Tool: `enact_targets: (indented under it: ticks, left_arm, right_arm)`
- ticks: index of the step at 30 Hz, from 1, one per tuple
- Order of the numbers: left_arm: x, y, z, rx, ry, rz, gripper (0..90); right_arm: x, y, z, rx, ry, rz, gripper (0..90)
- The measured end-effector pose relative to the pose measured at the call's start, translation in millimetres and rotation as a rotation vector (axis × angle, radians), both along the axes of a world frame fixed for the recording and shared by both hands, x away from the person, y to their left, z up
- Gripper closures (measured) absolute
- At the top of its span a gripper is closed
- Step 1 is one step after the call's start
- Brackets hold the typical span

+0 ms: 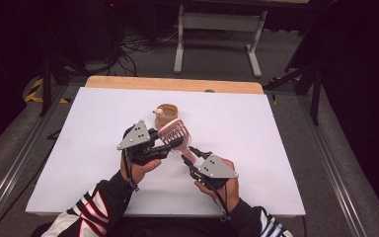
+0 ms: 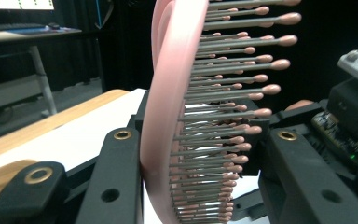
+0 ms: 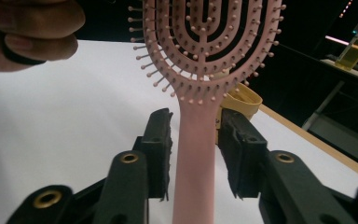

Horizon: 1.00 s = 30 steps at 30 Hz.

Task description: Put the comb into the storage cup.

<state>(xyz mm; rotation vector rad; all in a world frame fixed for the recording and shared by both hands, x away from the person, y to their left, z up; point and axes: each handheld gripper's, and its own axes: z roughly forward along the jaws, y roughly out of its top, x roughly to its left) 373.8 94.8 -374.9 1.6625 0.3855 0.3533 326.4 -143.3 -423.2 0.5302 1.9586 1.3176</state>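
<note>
Between my two pairs of jaws, above the table (image 1: pixel 256 148), the pink hairbrush (image 1: pixel 173 132) is held off the surface. My left gripper (image 1: pixel 154 143) has its jaws pinching the brush head edgewise, bristles (image 2: pixel 233 112) toward its right jaw. My right gripper (image 1: pixel 193 160) has its jaws spread, the handle (image 3: pixel 193 154) standing midway between them, touching neither pad. I judge a handover partway done: lift complete, placement into the wooden cup (image 1: pixel 167 114) beyond possibly remaining.

Tan cup (image 1: pixel 167 114) — on white table (image 1: pixel 276 148)
</note>
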Motion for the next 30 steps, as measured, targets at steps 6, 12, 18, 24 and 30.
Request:
enact_targets:
  ticks: [6,12,18,24,30]
  left_arm:
    - [-6.8,9.9,-1.0,0.066,-0.055,0.042,63.0]
    - [-7.8,20.0,-0.2,0.089,-0.065,0.069,63.0]
    - [-4.6,29.8,2.6,0.082,-0.068,0.091,63.0]
    - [-2.3,39.0,5.6,0.076,-0.072,0.112,63.1]
    - [0.6,46.3,7.9,0.068,-0.07,0.13,63.0]
  right_arm:
    - [-2.8,-8.5,6.6,0.026,-0.03,0.025,55.6]
    - [-4.5,-17.0,13.6,0.047,-0.055,0.014,49.9]
    - [-3.1,-25.6,16.2,0.05,-0.073,-0.019,41.7]
    - [0.0,-33.9,15.4,0.047,-0.057,-0.03,39.6]
    - [-0.1,-43.2,12.7,0.043,-0.055,-0.038,36.1]
